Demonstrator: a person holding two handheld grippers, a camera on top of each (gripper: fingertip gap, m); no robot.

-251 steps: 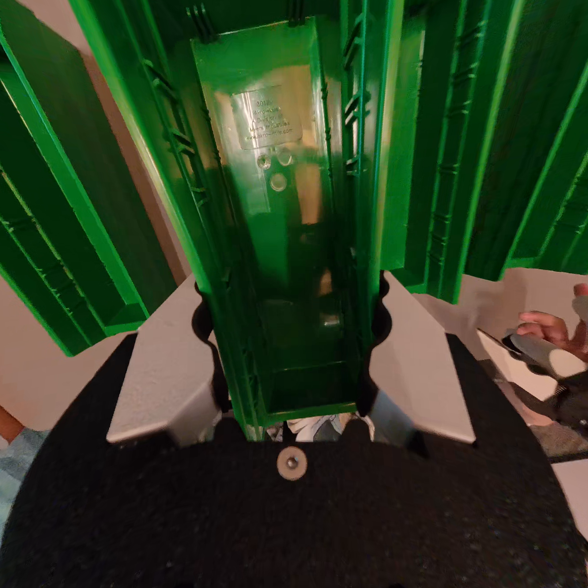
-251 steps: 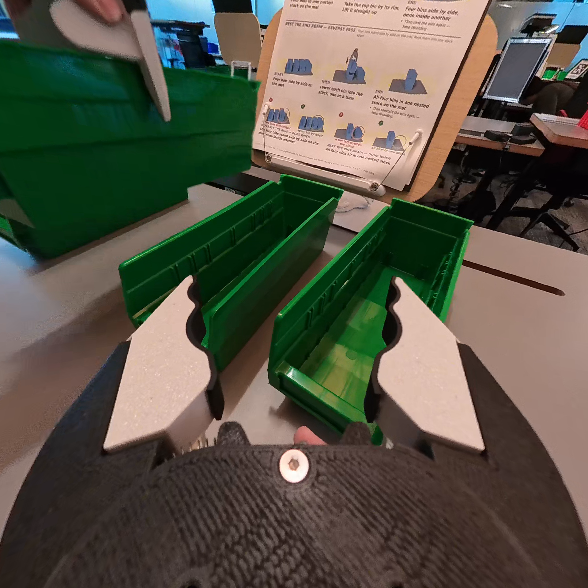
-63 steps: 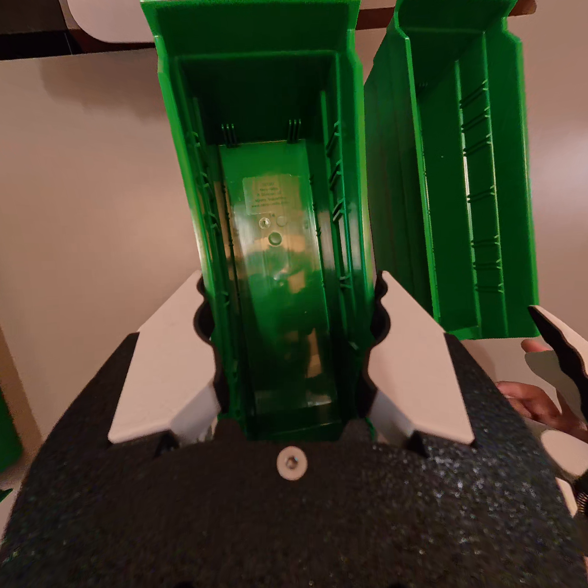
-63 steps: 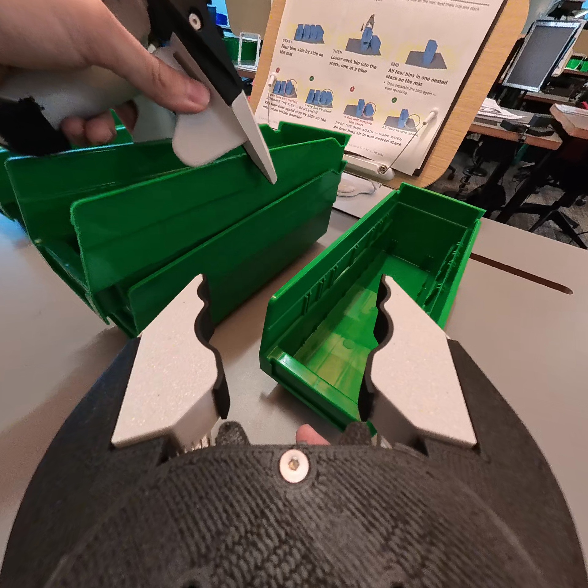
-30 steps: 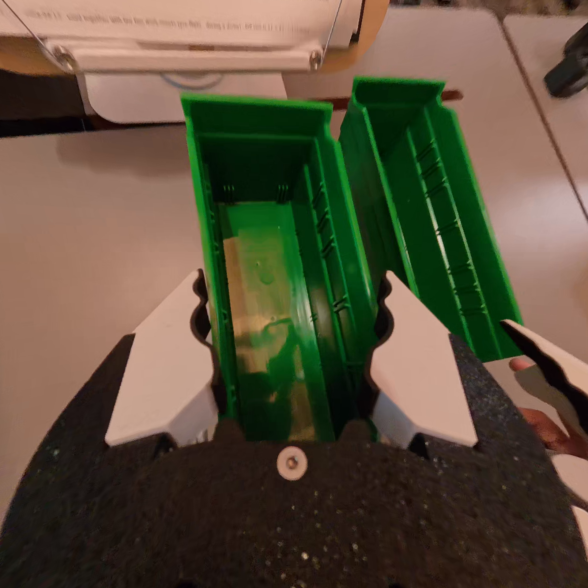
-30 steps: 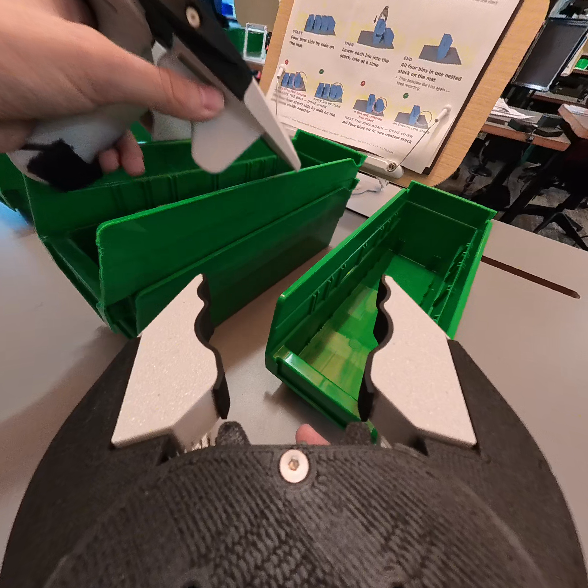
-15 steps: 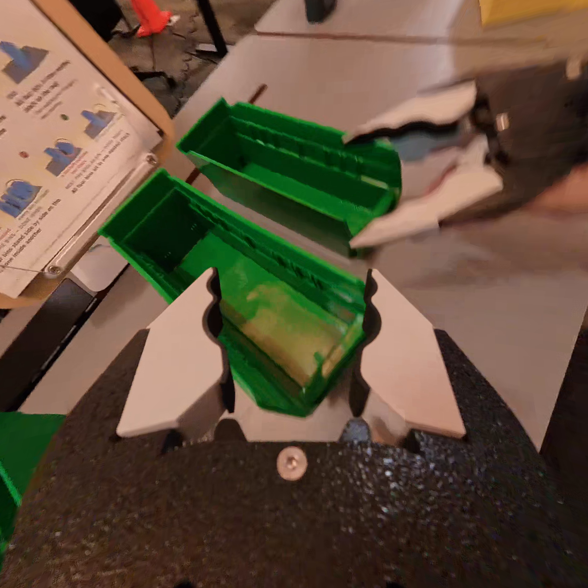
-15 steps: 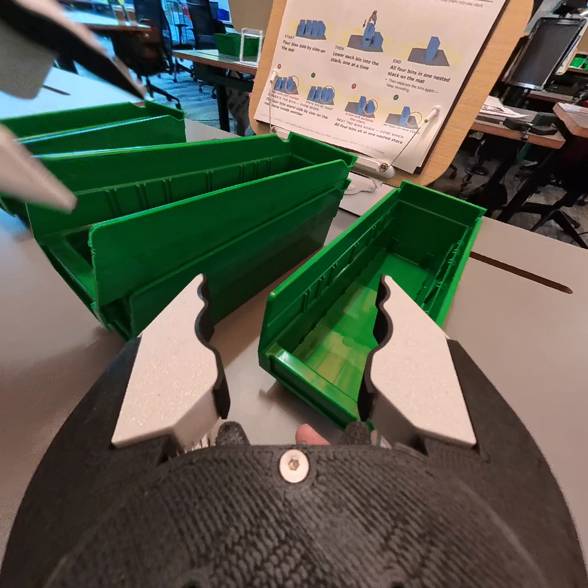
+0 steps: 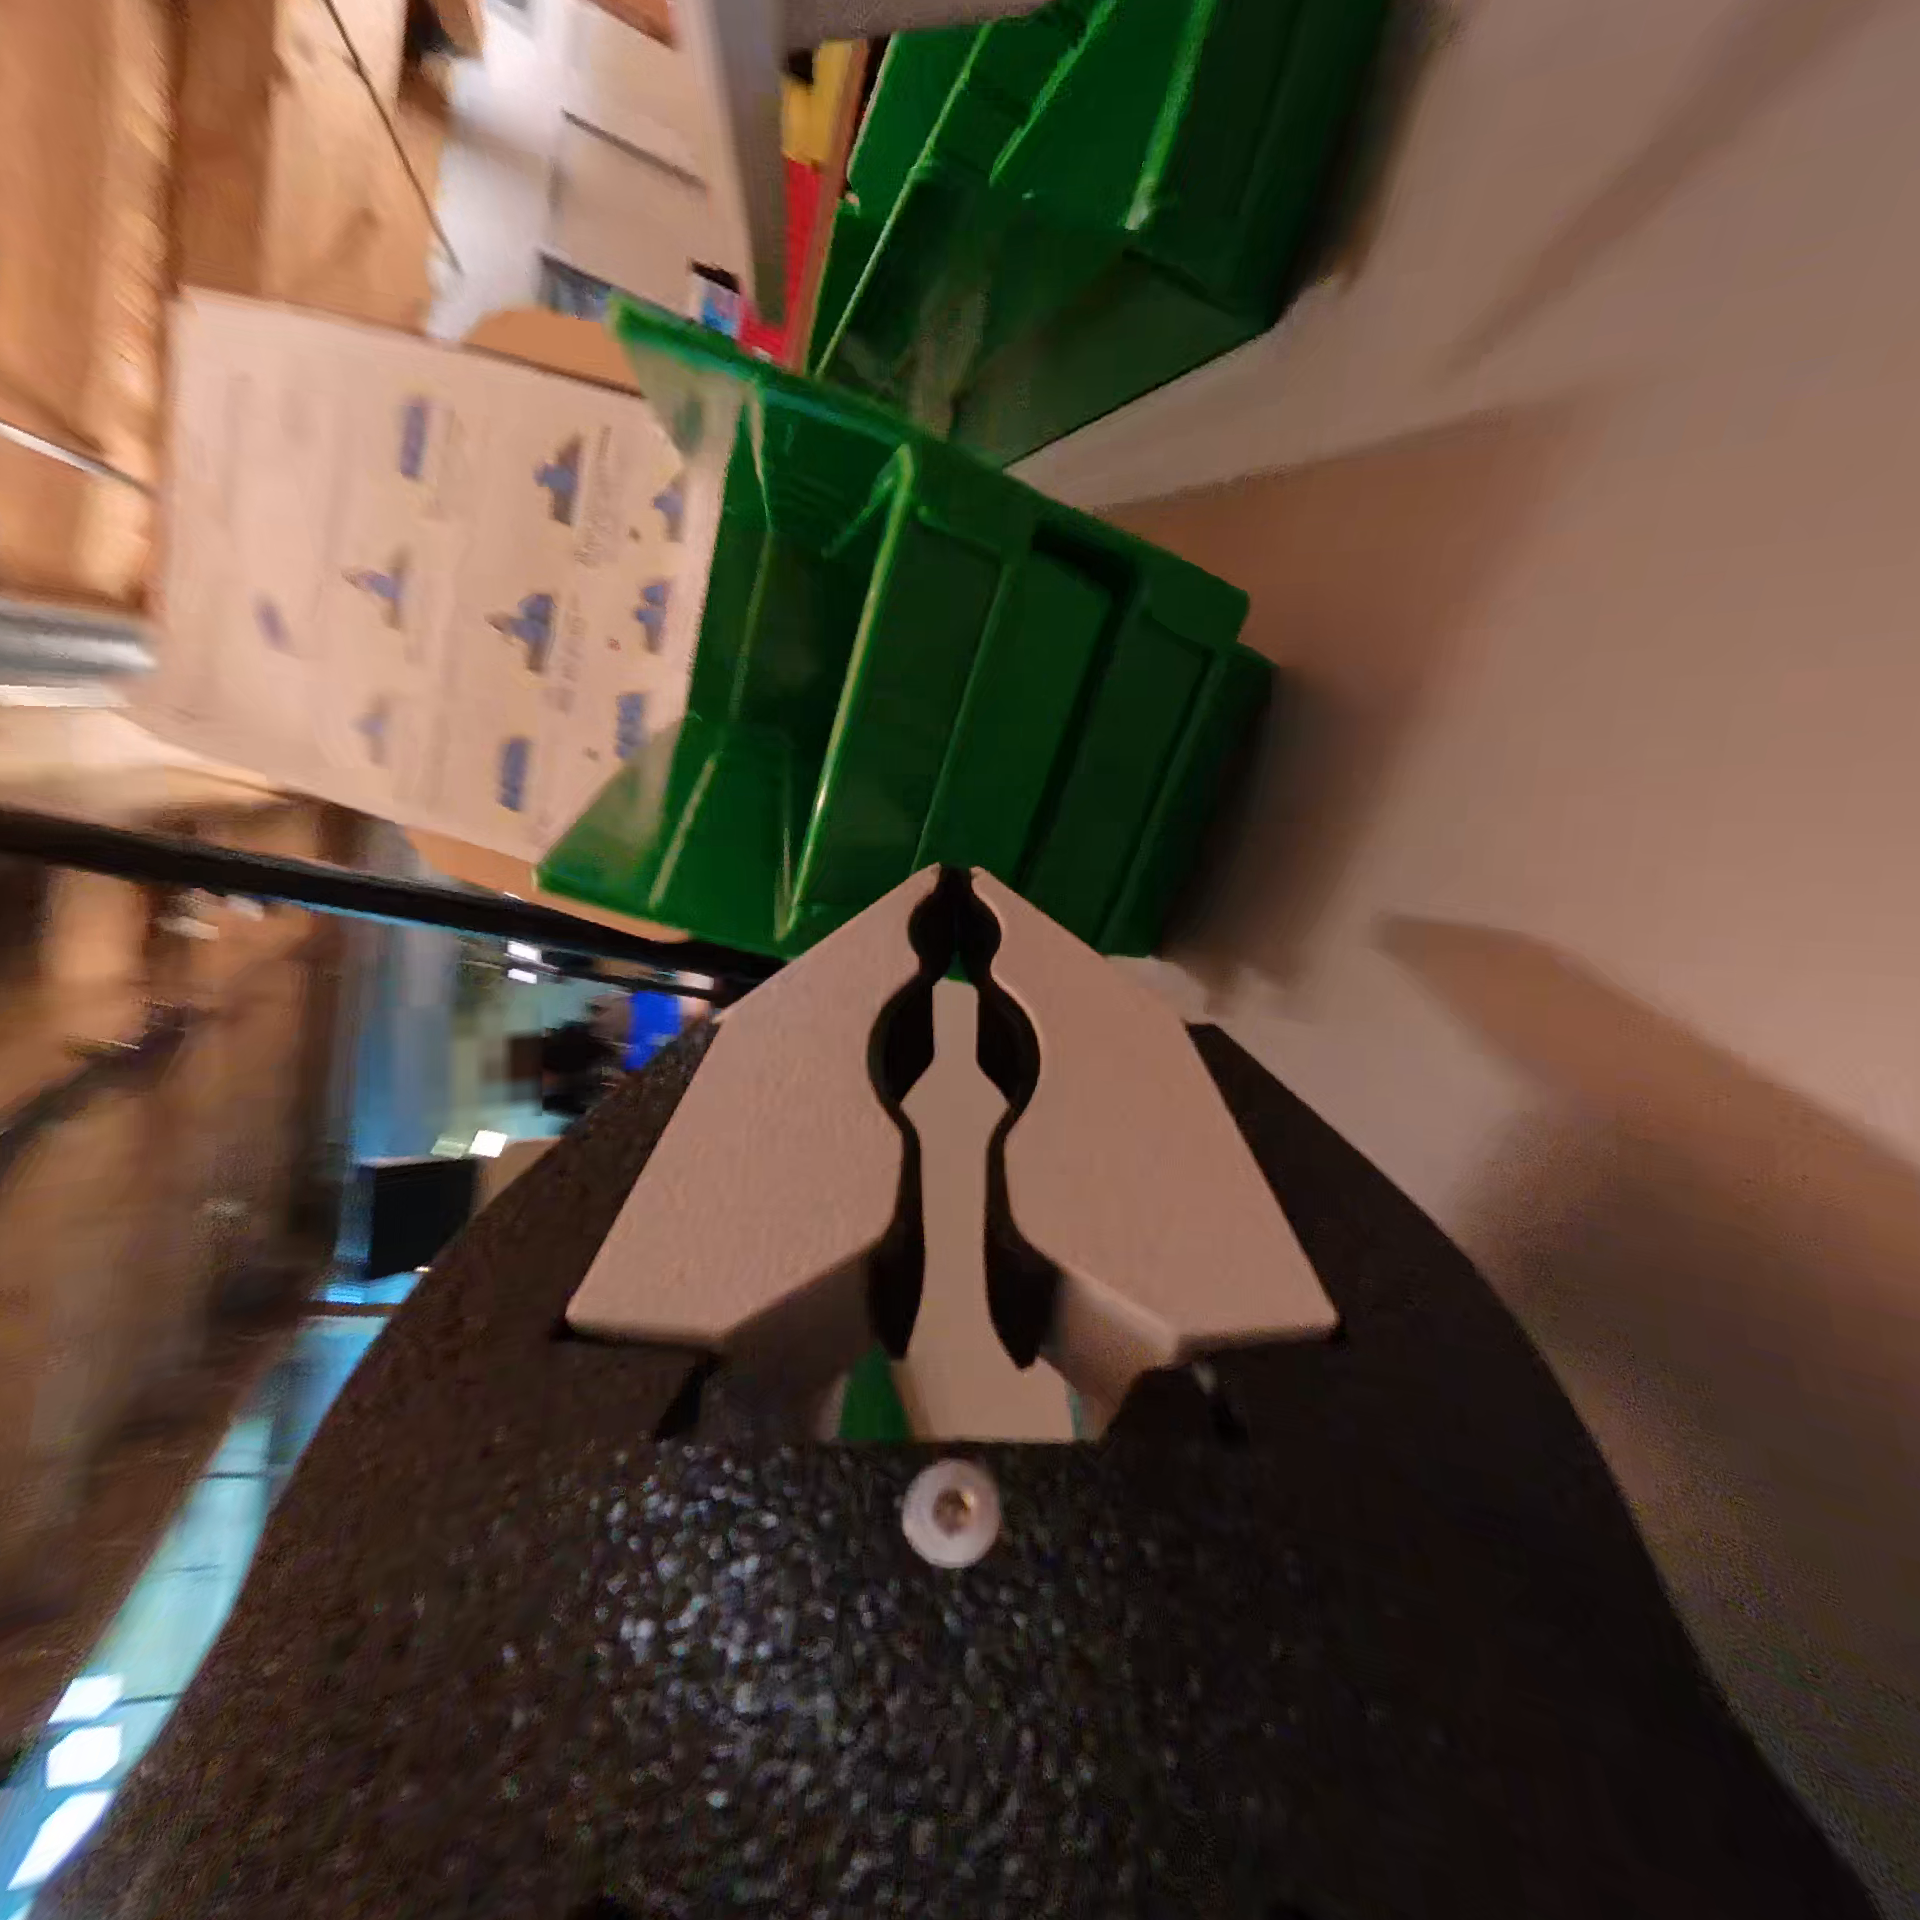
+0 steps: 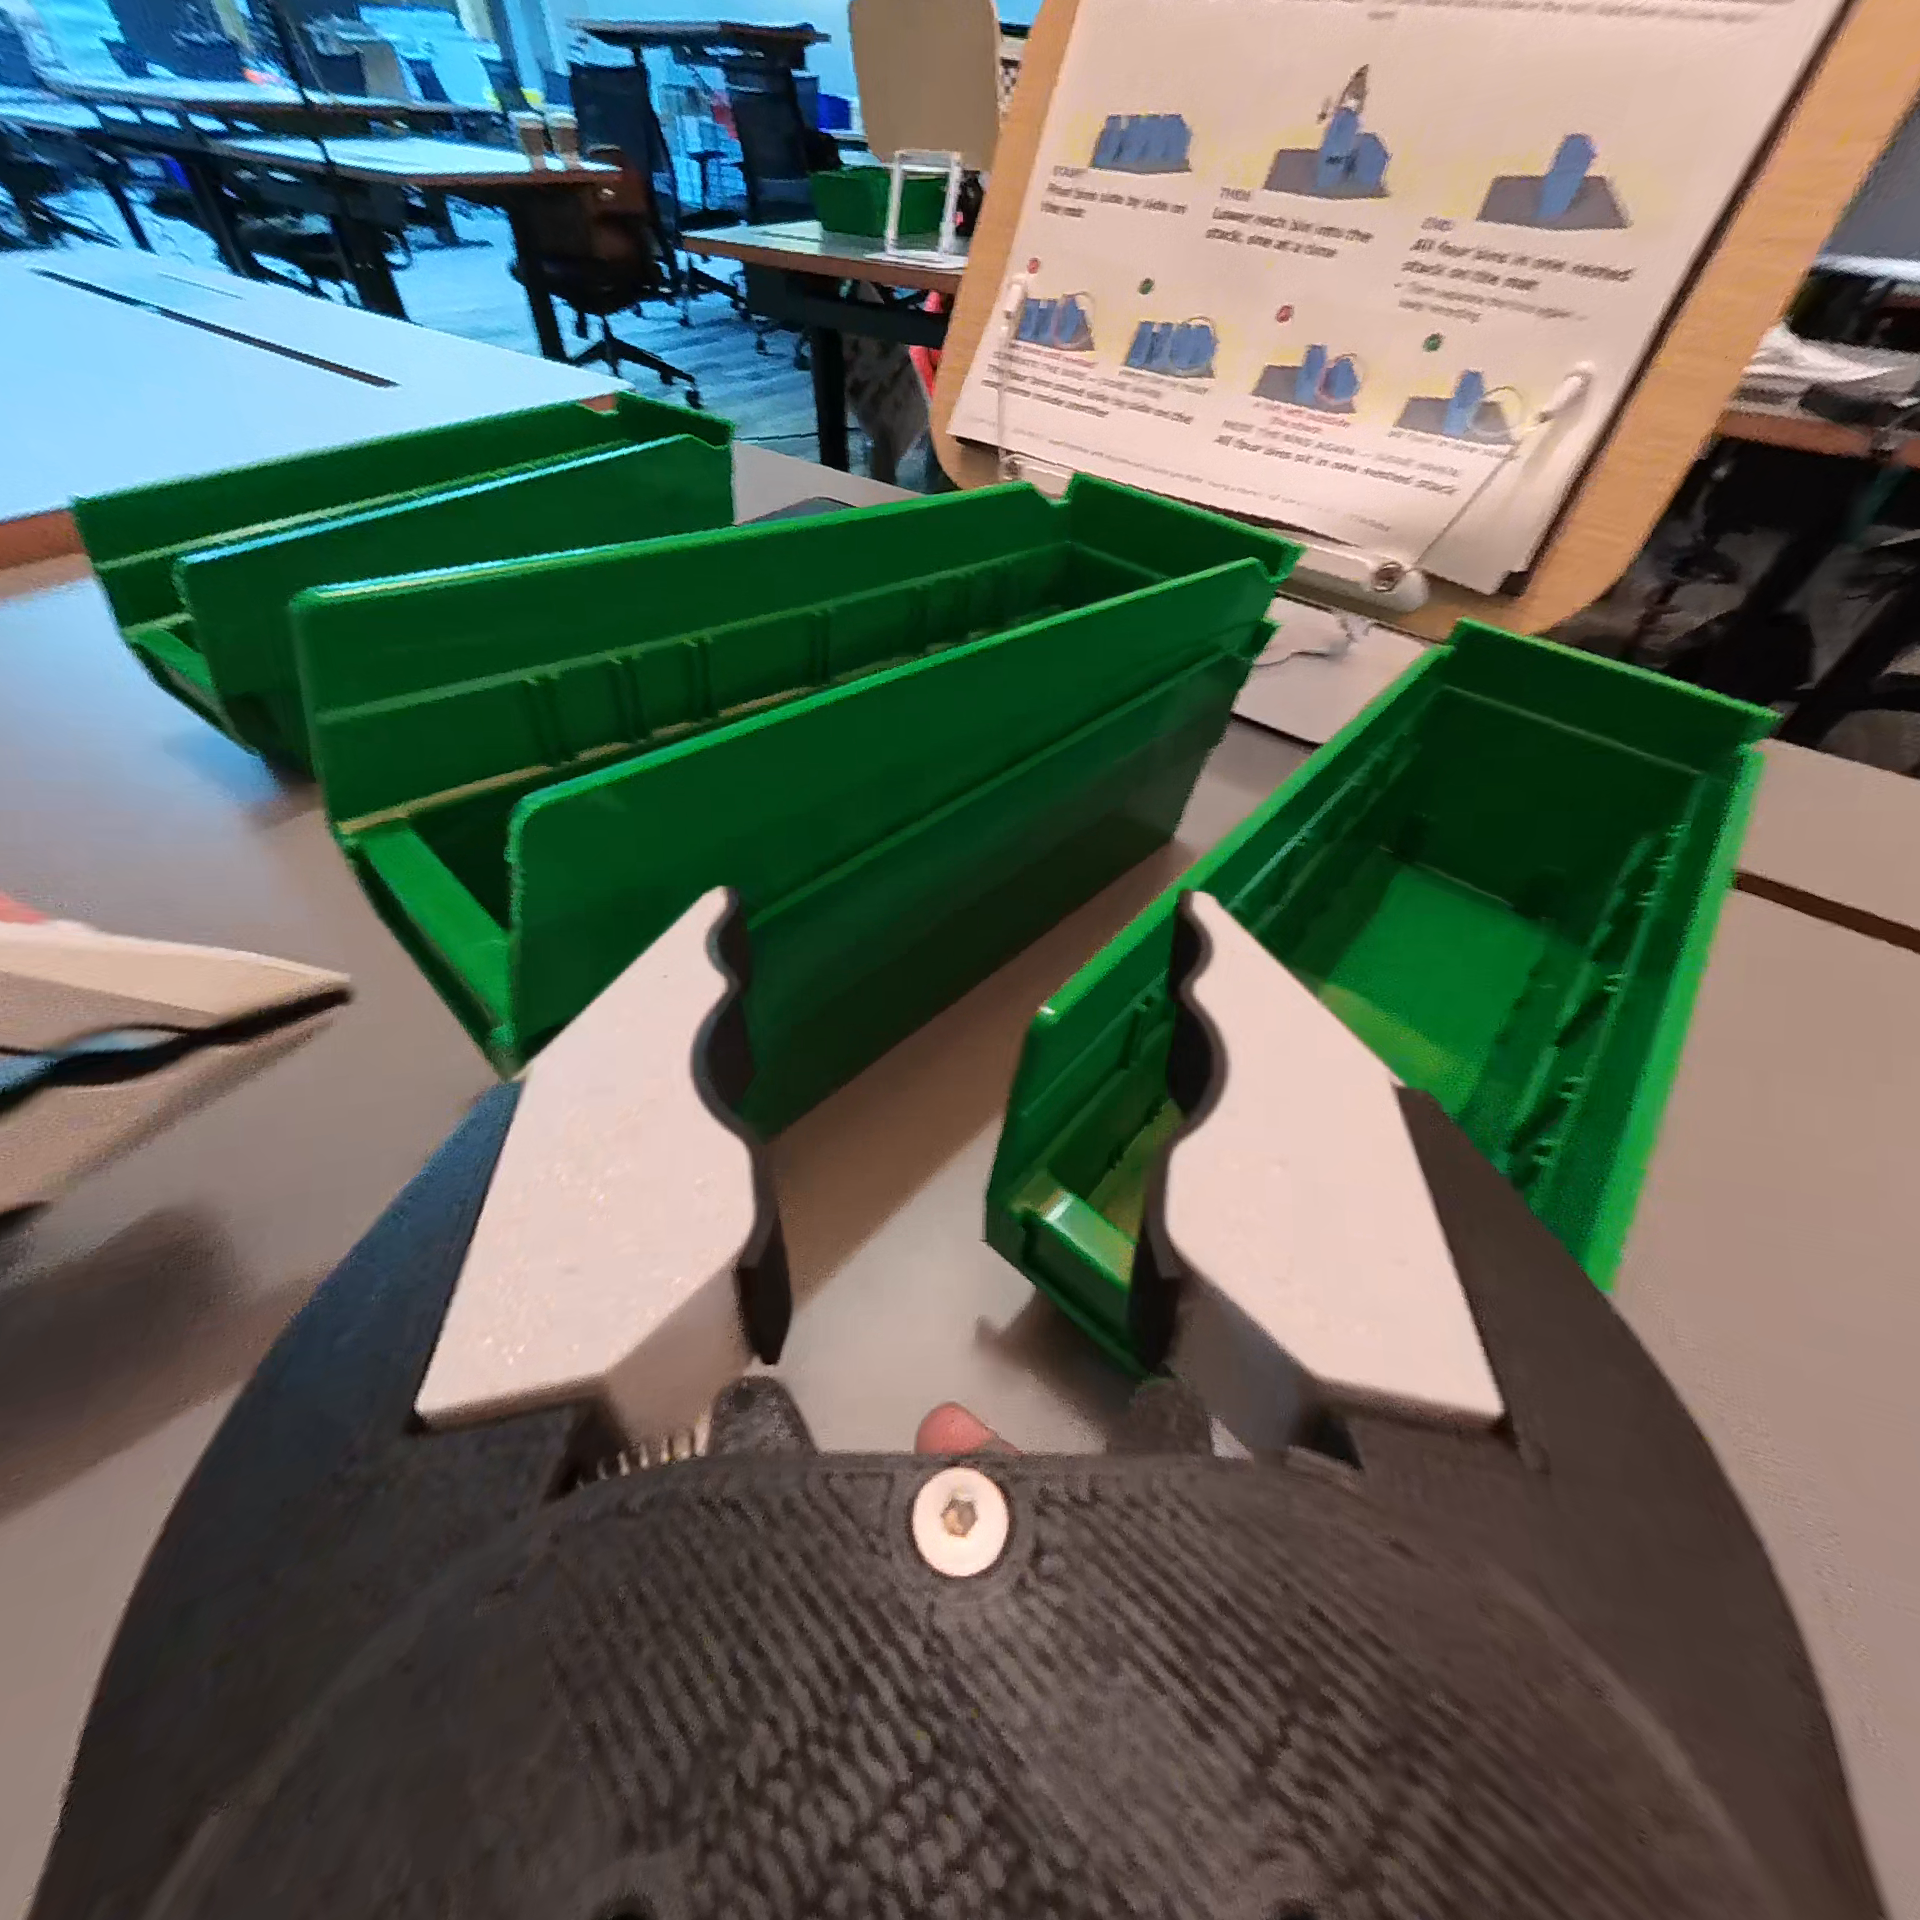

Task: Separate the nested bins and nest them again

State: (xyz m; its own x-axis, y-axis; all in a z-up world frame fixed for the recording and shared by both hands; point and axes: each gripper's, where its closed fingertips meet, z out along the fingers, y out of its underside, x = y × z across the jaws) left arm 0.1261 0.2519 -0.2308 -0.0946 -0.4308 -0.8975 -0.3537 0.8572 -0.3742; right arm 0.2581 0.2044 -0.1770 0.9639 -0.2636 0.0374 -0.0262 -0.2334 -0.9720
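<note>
Green bins stand on the grey table point(image 10: 156, 831). A single bin point(image 10: 1475, 935) is at the right. A middle stack point(image 10: 831, 748) looks like one bin nested in another. A further bin point(image 10: 416, 520) is at the far left. My right gripper point(image 10: 958, 904) is open and empty, over the gap between the stack and the single bin. Its right finger point(image 10: 1299, 1195) overlaps that bin's near left corner. My left gripper point(image 9: 956, 888) is shut, empty and rolled on its side, pointing at a bin's end point(image 9: 987, 707). It shows blurred at the left edge of the right wrist view point(image 10: 156, 1023), apart from the bins.
An instruction sheet on a brown board point(image 10: 1351, 260) stands behind the bins, also visible in the left wrist view point(image 9: 416, 571). The table's far edge point(image 10: 312, 416) runs behind the left bin. Other tables and office chairs point(image 10: 623, 208) lie beyond.
My left gripper has let go of the middle stack, swung away low to the left, rolled sideways and shut. My right gripper's fingers have narrowed slightly beside the single bin.
</note>
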